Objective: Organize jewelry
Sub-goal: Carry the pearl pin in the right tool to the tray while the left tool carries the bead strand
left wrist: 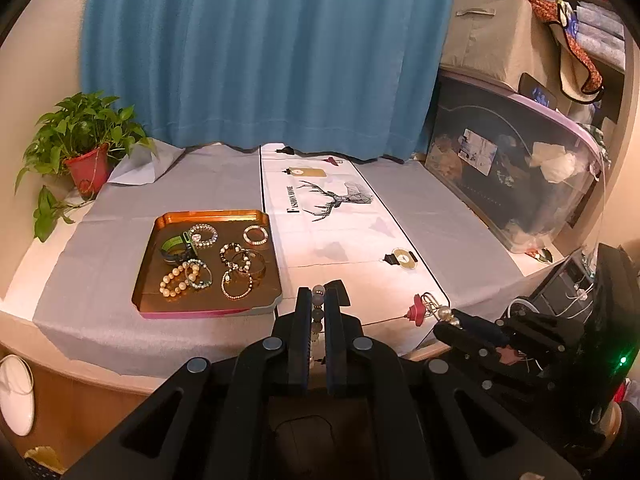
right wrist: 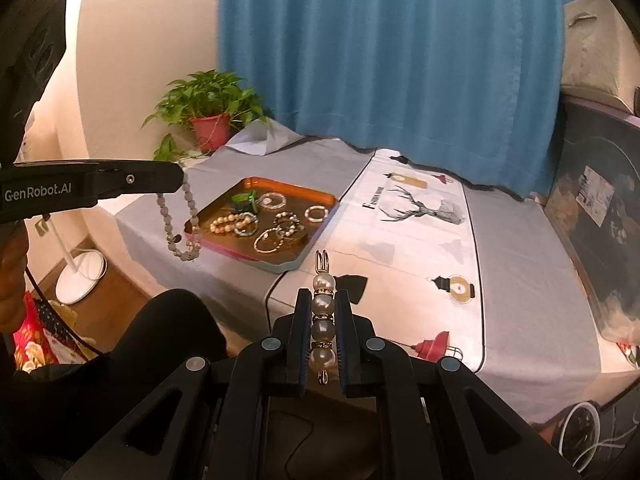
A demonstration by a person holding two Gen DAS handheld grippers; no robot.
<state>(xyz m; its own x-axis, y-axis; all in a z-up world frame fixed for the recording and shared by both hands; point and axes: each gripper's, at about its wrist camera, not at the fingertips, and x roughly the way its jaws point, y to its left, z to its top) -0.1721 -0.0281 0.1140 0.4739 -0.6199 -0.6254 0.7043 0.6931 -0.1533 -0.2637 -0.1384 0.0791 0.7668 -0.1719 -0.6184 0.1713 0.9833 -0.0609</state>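
- The left tool [left wrist: 318, 300] is gripping a grey bead bracelet [left wrist: 318, 312] between nearly closed fingers; from the right wrist view that strand [right wrist: 182, 224] is hanging in a loop below its tip, off the tabletop's near left edge.
- White lettering reading "GenRobot.AI" is showing on the side of the left tool [right wrist: 178, 178] in the right wrist view.
- The right tool [right wrist: 323, 304] is clamping a pearl bracelet [right wrist: 323, 316], its big white pearls lined up between the pads and a gold clasp sticking out past the tips.
- A copper tray [left wrist: 152, 264] is sitting on the grey cloth at the left of the tabletop [left wrist: 440, 216], carrying several bead and pearl bracelets plus a green-strapped watch [left wrist: 176, 246].
- A white runner [left wrist: 320, 216] beside the tray is showing a stag drawing with the words "FASHION HOME".
- A potted plant [left wrist: 84, 140] is standing at the far left corner, in front of a blue curtain [left wrist: 260, 52].
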